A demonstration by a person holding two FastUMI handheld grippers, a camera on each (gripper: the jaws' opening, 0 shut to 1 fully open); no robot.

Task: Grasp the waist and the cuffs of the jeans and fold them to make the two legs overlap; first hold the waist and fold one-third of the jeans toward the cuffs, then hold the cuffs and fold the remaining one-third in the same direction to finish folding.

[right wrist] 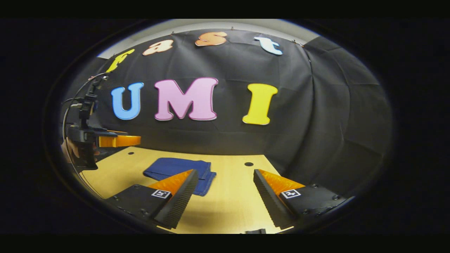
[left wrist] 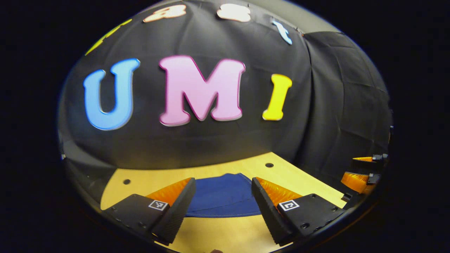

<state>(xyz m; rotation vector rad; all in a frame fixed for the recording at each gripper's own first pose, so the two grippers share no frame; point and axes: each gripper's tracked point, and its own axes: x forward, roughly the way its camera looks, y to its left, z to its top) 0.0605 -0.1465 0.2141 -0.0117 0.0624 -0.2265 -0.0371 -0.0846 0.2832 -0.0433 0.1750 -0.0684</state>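
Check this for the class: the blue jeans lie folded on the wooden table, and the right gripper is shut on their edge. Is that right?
Not quite. The jeans do lie folded on the table, but the right gripper is open, its fingers apart above the table and gripping nothing, as the right gripper view shows.

Black cloth wall [right wrist: 316, 105] behind light wood table [right wrist: 232, 207] w/ holes.

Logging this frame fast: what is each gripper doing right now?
Left gripper: open, holding nothing, jeans lying ahead.
Right gripper: open, holding nothing.
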